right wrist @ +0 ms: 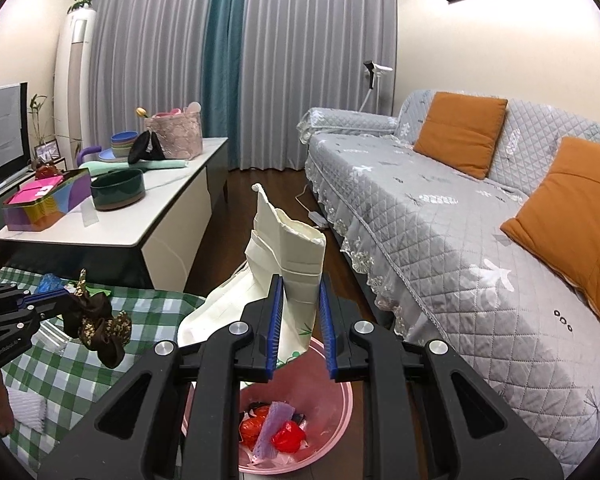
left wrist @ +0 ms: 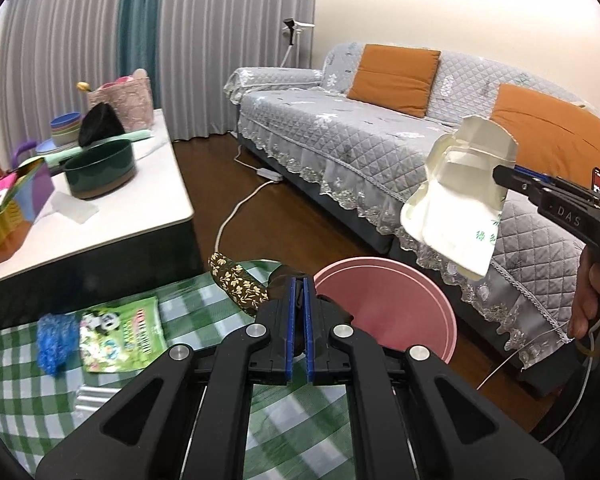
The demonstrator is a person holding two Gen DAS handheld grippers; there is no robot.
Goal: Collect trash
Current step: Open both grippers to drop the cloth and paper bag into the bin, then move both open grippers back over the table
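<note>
My left gripper [left wrist: 299, 280] is shut on a brown floral cloth scrap [left wrist: 238, 290], which sticks out to the left of its fingertips. It hovers over the edge of the green checked tablecloth [left wrist: 220, 412], beside the pink bin [left wrist: 400, 308]. In the right wrist view the left gripper [right wrist: 62, 298] holds the same dangling scrap [right wrist: 96, 324]. My right gripper [right wrist: 300, 280] is shut on a crushed white paper carton [right wrist: 288, 248], directly above the pink bin [right wrist: 340, 432], which holds red and purple trash. From the left wrist view the carton [left wrist: 456, 200] hangs from the right gripper [left wrist: 504, 176].
On the checked cloth lie a green panda snack packet [left wrist: 120, 332] and a blue mesh scrubber [left wrist: 56, 340]. A white coffee table [right wrist: 112, 236] carries a green pot, a colourful tin and bowls. A grey sofa [right wrist: 440, 216] with orange cushions stands right. A white cable [left wrist: 236, 208] crosses the floor.
</note>
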